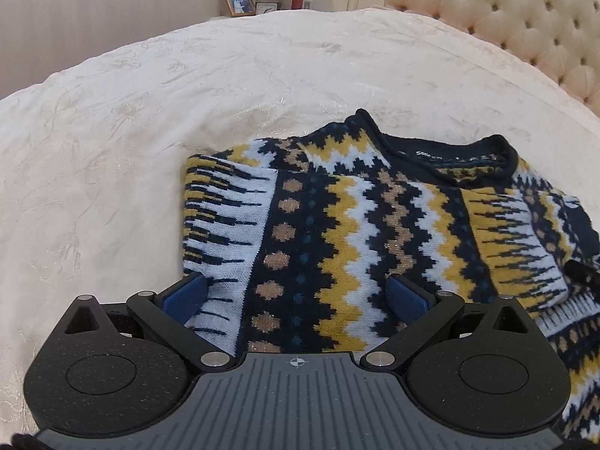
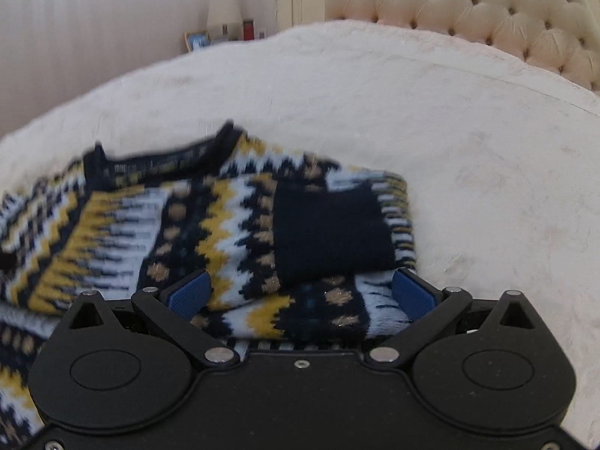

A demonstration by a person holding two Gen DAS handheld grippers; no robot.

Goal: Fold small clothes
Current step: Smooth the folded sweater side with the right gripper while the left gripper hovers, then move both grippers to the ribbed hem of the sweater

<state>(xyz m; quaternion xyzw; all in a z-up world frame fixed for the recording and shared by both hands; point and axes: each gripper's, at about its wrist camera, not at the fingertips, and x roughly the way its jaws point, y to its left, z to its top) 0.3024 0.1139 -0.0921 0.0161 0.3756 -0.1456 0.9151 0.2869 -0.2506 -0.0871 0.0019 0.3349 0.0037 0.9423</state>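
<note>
Sweater [image 1: 356, 232] lies flat on the bed [image 1: 150, 112], neckline at twelve o'clock, sleeves apparently folded in. Left gripper [image 1: 296, 292] and right gripper [image 2: 300, 292] both gape wide over its near hem, holding nothing. Next, I judge: pinch the hem and carry it toward twelve.

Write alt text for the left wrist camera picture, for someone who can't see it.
A knitted sweater with navy, yellow and white zigzag bands lies partly folded on a cream bedspread, its dark neckline away from the camera. The open left gripper straddles its near edge, blue pads apart. Behind are a tufted headboard and a nightstand with a framed photo.
</note>
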